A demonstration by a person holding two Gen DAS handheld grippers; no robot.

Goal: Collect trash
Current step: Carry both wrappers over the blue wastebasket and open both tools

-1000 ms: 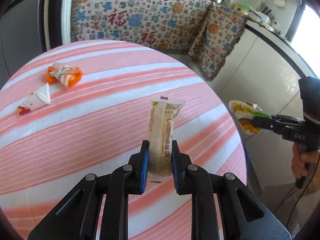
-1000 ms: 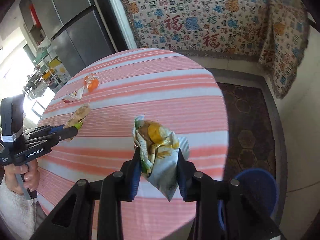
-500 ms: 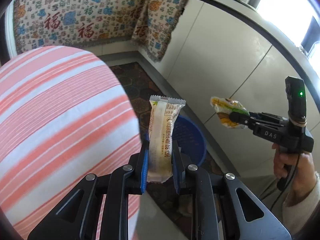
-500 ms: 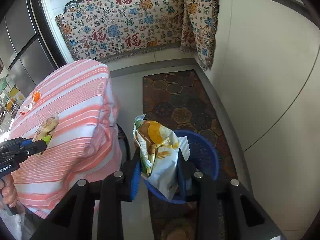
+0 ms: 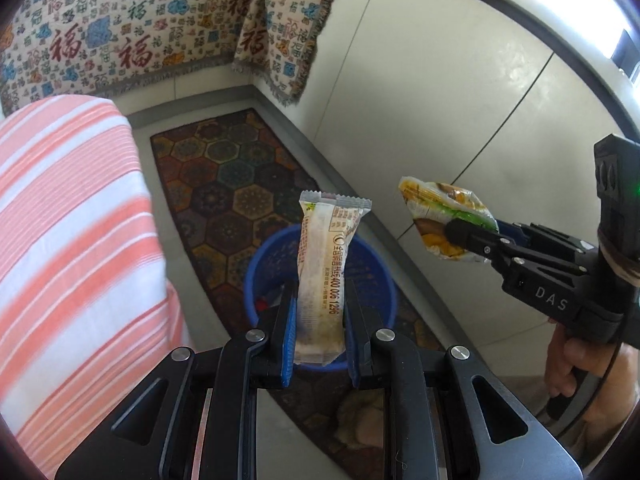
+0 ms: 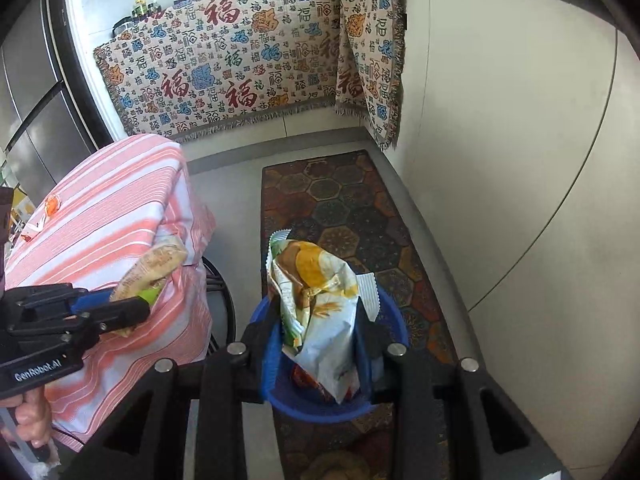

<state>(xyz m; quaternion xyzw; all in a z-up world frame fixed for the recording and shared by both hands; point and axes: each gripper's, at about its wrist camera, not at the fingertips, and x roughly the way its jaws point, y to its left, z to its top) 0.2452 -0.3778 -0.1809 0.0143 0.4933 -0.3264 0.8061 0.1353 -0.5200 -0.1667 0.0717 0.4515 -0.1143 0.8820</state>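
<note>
My left gripper [image 5: 320, 320] is shut on a long beige snack wrapper [image 5: 326, 264] and holds it upright over the blue trash bin [image 5: 372, 264] on the floor. My right gripper [image 6: 318, 328] is shut on a crumpled yellow-and-green snack bag [image 6: 316, 292], also above the blue bin [image 6: 396, 320]. The right gripper with its bag [image 5: 444, 216] shows to the right in the left wrist view. The left gripper with its wrapper [image 6: 152, 268] shows at the left in the right wrist view. Some trash lies in the bin.
The round table with a pink striped cloth [image 6: 112, 216] stands left of the bin, with an orange wrapper [image 6: 52, 204] and a white wrapper [image 6: 32, 234] on it. A patterned rug [image 6: 332, 200] lies under the bin. White cabinets [image 5: 440, 100] stand at right.
Both grippers have swung from over the table to over the blue bin, lower and closer to it. Each keeps hold of its wrapper.
</note>
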